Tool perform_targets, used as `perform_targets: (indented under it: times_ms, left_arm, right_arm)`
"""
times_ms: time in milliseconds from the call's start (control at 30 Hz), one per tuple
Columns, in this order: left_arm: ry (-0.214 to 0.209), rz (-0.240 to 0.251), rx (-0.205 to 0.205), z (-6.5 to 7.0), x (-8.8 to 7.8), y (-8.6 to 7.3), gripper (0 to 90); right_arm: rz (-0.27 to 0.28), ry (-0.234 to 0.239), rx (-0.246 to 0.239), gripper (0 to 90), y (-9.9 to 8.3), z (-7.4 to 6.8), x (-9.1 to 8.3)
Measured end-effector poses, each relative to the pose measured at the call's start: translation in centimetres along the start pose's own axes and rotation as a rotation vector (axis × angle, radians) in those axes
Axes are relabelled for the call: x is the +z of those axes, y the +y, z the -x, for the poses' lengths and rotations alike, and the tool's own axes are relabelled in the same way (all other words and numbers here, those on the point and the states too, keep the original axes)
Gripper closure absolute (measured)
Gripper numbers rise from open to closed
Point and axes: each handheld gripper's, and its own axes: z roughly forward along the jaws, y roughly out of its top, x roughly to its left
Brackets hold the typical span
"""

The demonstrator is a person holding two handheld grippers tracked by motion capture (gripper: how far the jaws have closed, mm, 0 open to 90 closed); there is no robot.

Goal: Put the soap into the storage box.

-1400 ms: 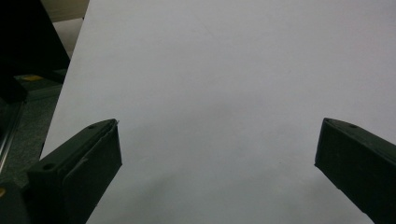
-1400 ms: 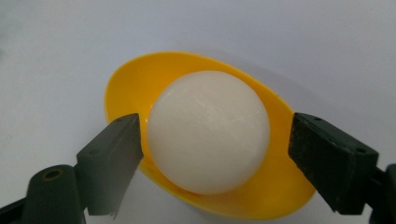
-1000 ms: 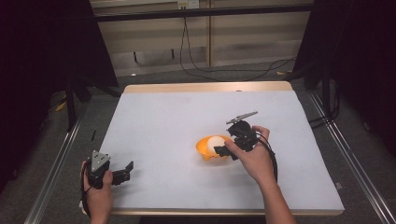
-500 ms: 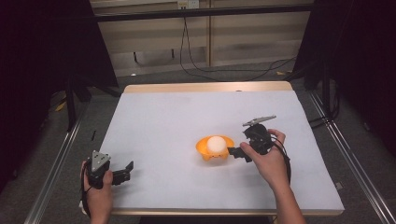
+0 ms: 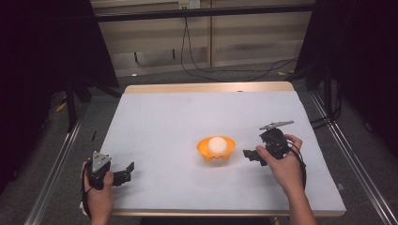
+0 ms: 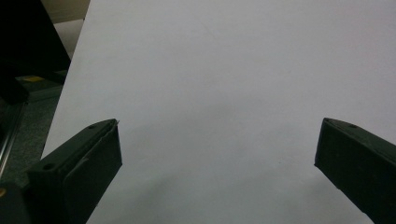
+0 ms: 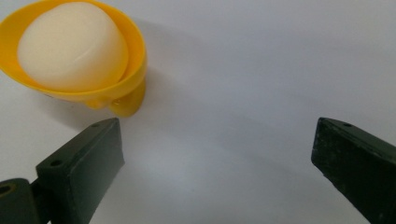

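Lab: dark curtains [image 5: 42, 70], framed test table [image 5: 187, 117].

No text, label, brand, number or sign can be read anywhere in these views.

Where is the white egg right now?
In the high view, the white egg sits in the orange cup near the middle of the table, just left of the right gripper, whose fingers are open.
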Motion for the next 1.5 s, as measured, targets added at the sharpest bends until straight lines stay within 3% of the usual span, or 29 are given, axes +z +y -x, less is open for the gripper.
perform_targets:
  times_ms: [333, 500, 633, 967, 1500]
  left_arm:
    - [0.004, -0.011, 0.018, 0.1, 0.1, 0.0, 0.7]
    - [0.015, -0.024, 0.033, 0.3, 0.2, 0.1, 0.5]
    - [0.007, -0.009, 0.025, 0.2, 0.1, 0.0, 0.5]
    - [0.002, -0.005, 0.007, 0.0, 0.0, 0.0, 0.2]
    - [0.003, 0.004, 0.005, 0.0, -0.1, 0.0, 0.1]
  right_arm:
    - [0.046, -0.044, 0.057, 4.9, -2.0, 2.6, -1.5]
    - [0.051, -0.060, 0.062, 4.8, -2.9, 3.7, -2.1]
    - [0.046, -0.069, 0.074, 4.5, -4.1, 4.7, -2.0]
    - [0.104, -0.098, 0.101, 4.4, -6.9, 6.2, -3.0]
    - [0.196, -0.121, 0.195, 3.3, -11.6, 9.9, -5.7]
